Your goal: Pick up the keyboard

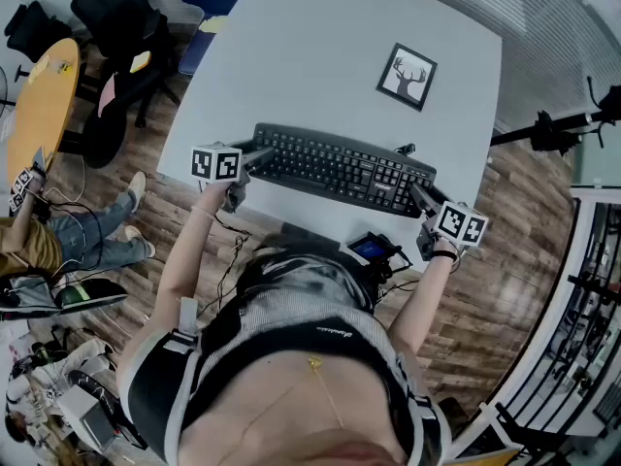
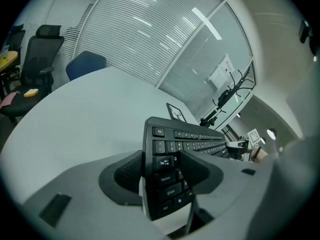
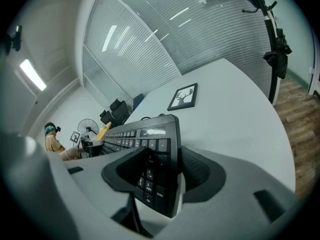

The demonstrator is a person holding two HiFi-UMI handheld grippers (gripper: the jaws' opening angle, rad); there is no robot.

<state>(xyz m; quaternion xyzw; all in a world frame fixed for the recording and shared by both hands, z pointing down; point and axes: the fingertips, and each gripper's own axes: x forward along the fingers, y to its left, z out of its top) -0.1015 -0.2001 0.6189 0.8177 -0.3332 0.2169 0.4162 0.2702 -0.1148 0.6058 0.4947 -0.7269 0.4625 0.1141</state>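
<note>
A black keyboard (image 1: 335, 168) lies lengthwise near the front edge of the white table (image 1: 320, 47). My left gripper (image 1: 254, 158) is shut on its left end. In the left gripper view the pads of the left gripper (image 2: 162, 161) press on the keyboard (image 2: 185, 144) from both faces, by the Tab and Caps keys. My right gripper (image 1: 417, 194) is shut on the right end. In the right gripper view the right gripper (image 3: 165, 166) clamps the keyboard (image 3: 145, 139) at the number pad. Whether the keyboard is off the table I cannot tell.
A framed deer picture (image 1: 407, 76) lies on the table behind the keyboard. A black cable (image 1: 406, 149) shows at the keyboard's back edge. Office chairs (image 1: 126, 27) and a round orange table (image 1: 39, 95) stand at the left, a seated person (image 1: 58, 231) beside them. A black stand (image 1: 553, 129) is at the right.
</note>
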